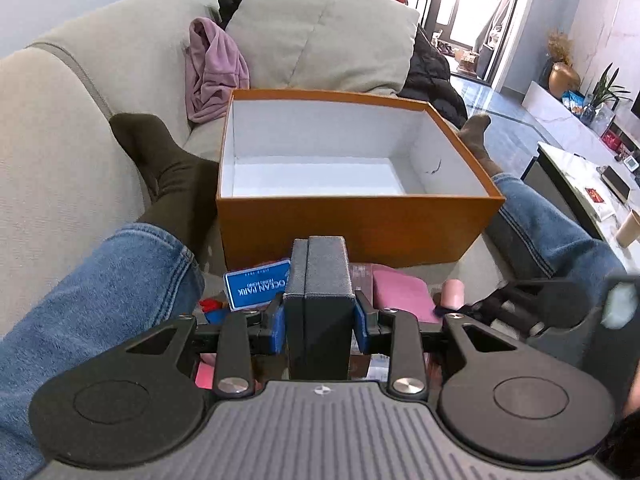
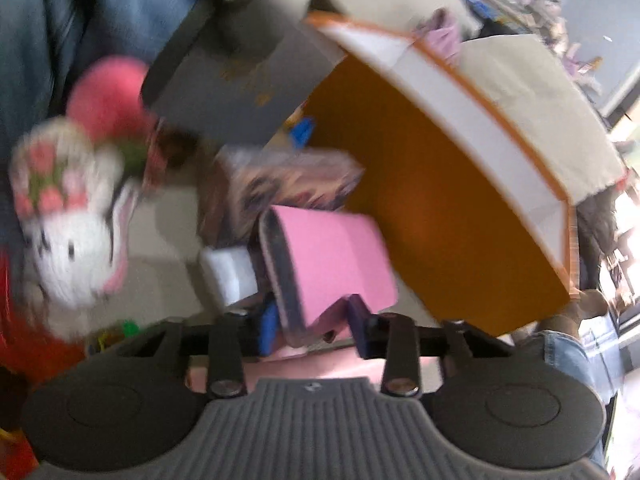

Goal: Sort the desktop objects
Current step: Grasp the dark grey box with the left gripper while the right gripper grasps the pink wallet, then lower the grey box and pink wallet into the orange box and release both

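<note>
I have my left gripper [image 1: 319, 316] clamped on a dark grey case [image 1: 320, 280], its blue pads pressed against the case's two long sides, and the case stands upright just in front of the near wall of the orange box [image 1: 360, 220]. That box is my landmark: open-topped, white inside, and I see nothing in the part of its floor that shows; it sits on the beige sofa [image 1: 60, 180] between a person's two legs in blue jeans [image 1: 100, 280] and dark socks. My right gripper [image 2: 312, 320] has a pink book [image 2: 336, 252] between its jaws, spine towards the left-hand pad; the picture is smeared, but both pads seem to sit against the book's covers, so I read it as pinched. The book lies just short of the box's orange front wall, tilted. In front of the box, beside the case, lies a blue Ocean Park card [image 1: 256, 286]. Further from the box, in the right wrist view, sits a white plush cat [image 2: 68, 224] with a flowered cap, and a patterned packet [image 2: 280, 184] rests nearer the box wall. Behind the box on the sofa a mauve garment [image 1: 212, 68] is bunched against a cushion [image 1: 320, 28].
</note>
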